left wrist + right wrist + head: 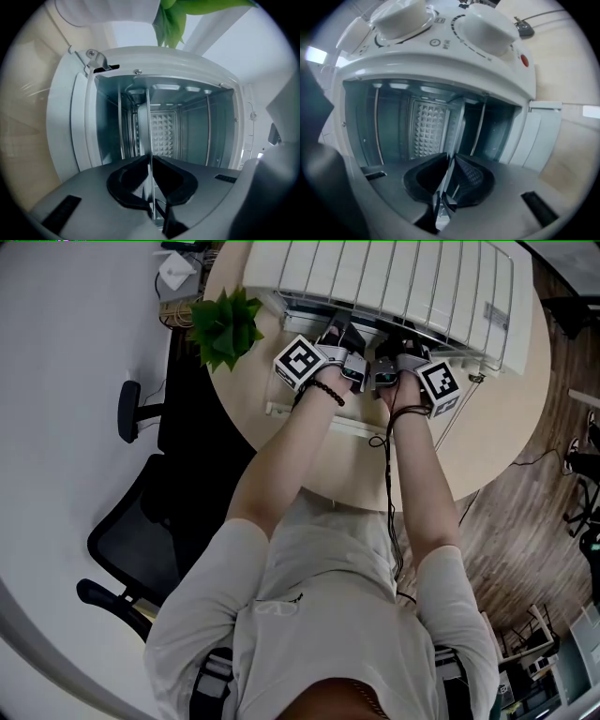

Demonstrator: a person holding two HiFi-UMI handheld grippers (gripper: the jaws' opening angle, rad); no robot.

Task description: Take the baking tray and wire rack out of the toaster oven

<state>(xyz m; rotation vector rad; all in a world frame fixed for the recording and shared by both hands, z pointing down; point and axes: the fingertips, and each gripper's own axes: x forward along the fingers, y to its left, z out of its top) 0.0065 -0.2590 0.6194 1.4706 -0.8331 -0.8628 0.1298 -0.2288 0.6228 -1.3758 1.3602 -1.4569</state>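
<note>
The white toaster oven (403,287) stands open at the back of the round table. Both grippers reach into its mouth side by side, each rolled onto its side. In the left gripper view a thin metal sheet, seemingly the baking tray (148,126), shows edge-on and runs into the steel cavity; my left gripper (150,161) is shut on its front edge. In the right gripper view my right gripper (450,161) is shut on the same thin tray (458,126). Thin wire rods line the cavity walls; I cannot make out a separate wire rack. From the head view, the left gripper (345,345) and right gripper (389,360) sit at the opening.
The oven door (356,427) hangs open towards the person, under the wrists. Two large white knobs (401,18) sit on the oven's control panel. A green plant (225,326) stands left of the oven on the beige table (487,446). A black office chair (141,521) is at the left.
</note>
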